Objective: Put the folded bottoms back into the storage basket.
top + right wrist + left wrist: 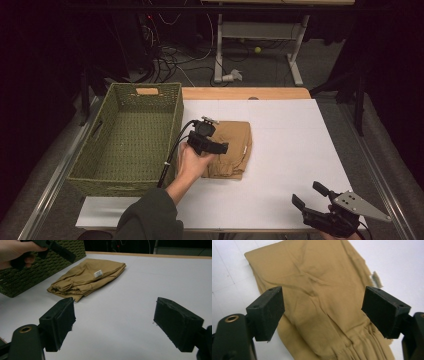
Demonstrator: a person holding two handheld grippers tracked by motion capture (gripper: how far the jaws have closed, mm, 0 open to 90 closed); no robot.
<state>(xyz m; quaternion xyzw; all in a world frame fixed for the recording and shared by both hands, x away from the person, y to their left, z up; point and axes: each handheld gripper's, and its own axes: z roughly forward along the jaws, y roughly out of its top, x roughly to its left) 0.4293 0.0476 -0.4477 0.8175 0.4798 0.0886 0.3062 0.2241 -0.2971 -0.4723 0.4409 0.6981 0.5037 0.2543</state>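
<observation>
Left gripper (221,136) hovers spread wide over the folded trousers (231,148) on the bench (290,150) beside the basket (125,137); right gripper (307,195) idles released. Pinching one layer risks unfolding.

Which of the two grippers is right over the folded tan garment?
The left gripper, beside the green basket: its open fingers hover above the tan garment. The right gripper sits apart near the table's front edge, also open.

A lab: dark room, tangled floor cables (170,57), white-topped work table (290,150)
</observation>
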